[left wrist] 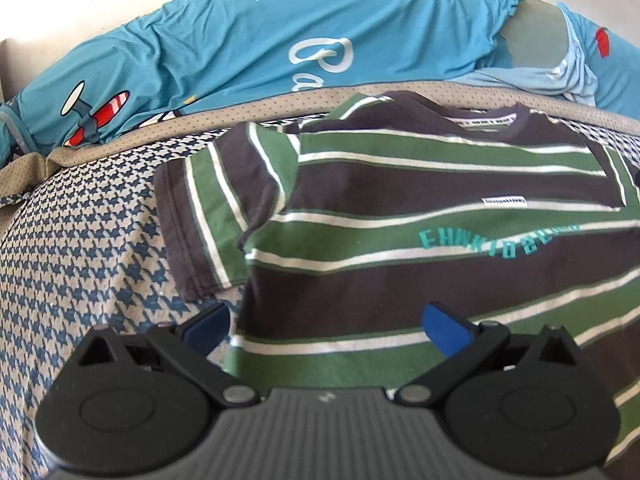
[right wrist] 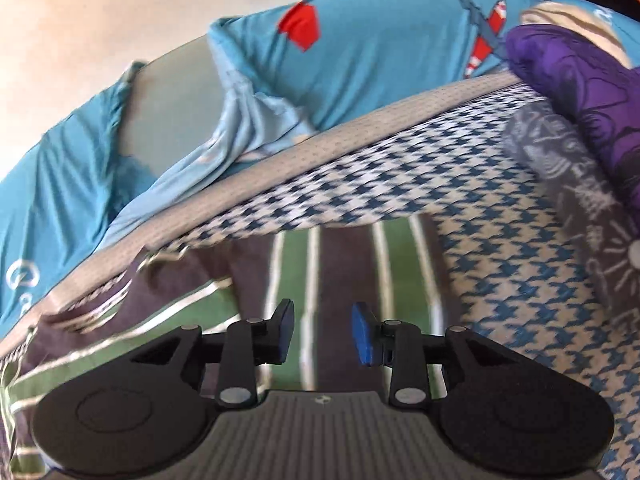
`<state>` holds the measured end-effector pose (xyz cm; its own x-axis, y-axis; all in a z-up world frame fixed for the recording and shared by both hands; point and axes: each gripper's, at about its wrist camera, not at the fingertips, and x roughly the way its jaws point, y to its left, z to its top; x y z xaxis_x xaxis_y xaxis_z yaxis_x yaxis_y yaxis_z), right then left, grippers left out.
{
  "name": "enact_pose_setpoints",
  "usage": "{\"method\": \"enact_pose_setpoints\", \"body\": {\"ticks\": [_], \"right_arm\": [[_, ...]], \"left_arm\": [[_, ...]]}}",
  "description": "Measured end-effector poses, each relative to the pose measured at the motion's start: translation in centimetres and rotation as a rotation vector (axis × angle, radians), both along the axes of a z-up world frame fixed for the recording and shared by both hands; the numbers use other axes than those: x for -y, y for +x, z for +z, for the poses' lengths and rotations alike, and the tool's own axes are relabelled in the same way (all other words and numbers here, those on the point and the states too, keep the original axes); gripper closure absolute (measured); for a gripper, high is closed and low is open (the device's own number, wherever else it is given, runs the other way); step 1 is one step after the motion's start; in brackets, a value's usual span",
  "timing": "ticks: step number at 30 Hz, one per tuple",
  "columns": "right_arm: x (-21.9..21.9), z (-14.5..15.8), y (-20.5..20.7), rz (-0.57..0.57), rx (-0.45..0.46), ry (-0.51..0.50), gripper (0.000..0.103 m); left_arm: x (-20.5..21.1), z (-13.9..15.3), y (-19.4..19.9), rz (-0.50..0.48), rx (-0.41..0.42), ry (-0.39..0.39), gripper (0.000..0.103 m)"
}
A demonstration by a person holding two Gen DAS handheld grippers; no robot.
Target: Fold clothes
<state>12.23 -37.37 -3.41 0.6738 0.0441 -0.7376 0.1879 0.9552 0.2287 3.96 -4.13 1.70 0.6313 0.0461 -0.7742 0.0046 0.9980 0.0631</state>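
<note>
A brown, green and white striped T-shirt (left wrist: pixel 420 208) lies spread face up on the houndstooth bed cover (left wrist: pixel 92 248), collar toward the far edge, its left sleeve flat. My left gripper (left wrist: pixel 326 320) hovers over the shirt's lower left side, jaws wide open with nothing between the blue pads. In the right wrist view the shirt's right sleeve (right wrist: pixel 348 264) lies flat below my right gripper (right wrist: pixel 322 334). Its jaws stand a little apart, and no cloth is pinched between the pads.
A teal sheet with plane prints (left wrist: pixel 248 40) is bunched along the far side behind a beige mesh border (left wrist: pixel 256 100). A purple garment (right wrist: pixel 580 92) and a grey printed one (right wrist: pixel 568 168) are piled at the right on the houndstooth cover (right wrist: pixel 520 292).
</note>
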Motion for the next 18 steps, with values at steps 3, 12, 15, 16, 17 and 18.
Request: {"method": "enact_pose_setpoints", "body": {"ticks": [3, 12, 15, 16, 17, 18], "right_arm": [[-1.5, 0.5, -0.1, 0.045, -0.025, -0.004, 0.072], [-5.0, 1.9, -3.5, 0.149, -0.078, -0.018, 0.071], [-5.6, 1.9, -5.4, 0.173, -0.086, 0.047, 0.068], [-5.9, 1.8, -5.9, 0.181, -0.095, 0.066, 0.067], [-6.2, 1.6, -6.3, 0.190, -0.108, 0.080, 0.067], [-6.6, 1.3, -6.6, 0.203, -0.126, 0.092, 0.067]], "left_arm": [[-2.2, 0.7, 0.5, 0.026, 0.008, -0.082, 0.000], [-9.3, 0.2, 2.6, 0.174, -0.018, -0.343, 0.000], [-11.4, -0.6, 3.2, 0.215, -0.026, -0.427, 0.000], [-12.0, -0.7, 3.4, 0.222, -0.022, -0.444, 0.001], [-12.6, -0.8, 3.6, 0.229, -0.019, -0.462, 0.002], [-13.1, -1.0, 3.8, 0.237, -0.017, -0.479, 0.004]]}}
